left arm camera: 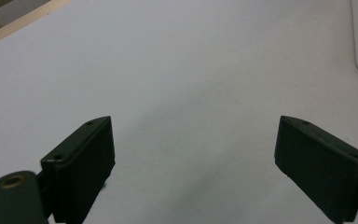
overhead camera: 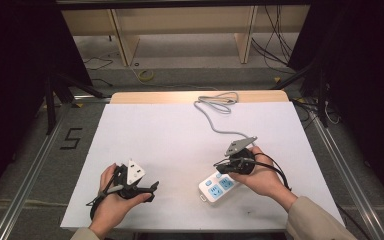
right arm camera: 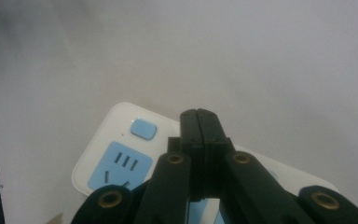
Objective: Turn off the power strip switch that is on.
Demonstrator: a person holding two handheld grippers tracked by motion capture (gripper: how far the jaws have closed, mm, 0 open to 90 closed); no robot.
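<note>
White power strip (overhead camera: 219,186) w/ blue sockets lies flat on the white tabletop (overhead camera: 180,135), near the front edge, right of centre, set at a diagonal. In the right gripper view the strip (right arm camera: 121,154) shows a blue square button next to a blue three-slot socket at its rounded end. Grey cable (overhead camera: 215,112) runs from the strip's far end toward the back of the table & loops near the back edge. Right gripper (overhead camera: 232,165) sits directly over the strip, held by the person's right hand (overhead camera: 265,175); in its own view the right gripper (right arm camera: 200,122) has both black jaws pressed together w/ nothing between them, tips over the strip's top face just beside the button; can't tell if they touch the strip. Grey three-cornered plate on top of it in the high view. Left gripper (overhead camera: 152,190) is well apart from the strip, at the front left of the table, held by the left hand (overhead camera: 112,200), pointing toward the strip. In its own view the left gripper (left arm camera: 193,163) has jaws spread wide, bare white surface between them, nothing pinched; a white rounded edge of the strip at the top right corner. Beige sleeve (overhead camera: 312,220) on the right forearm. Floor beyond the table has loose cables & wooden shelving (overhead camera: 180,30).
</note>
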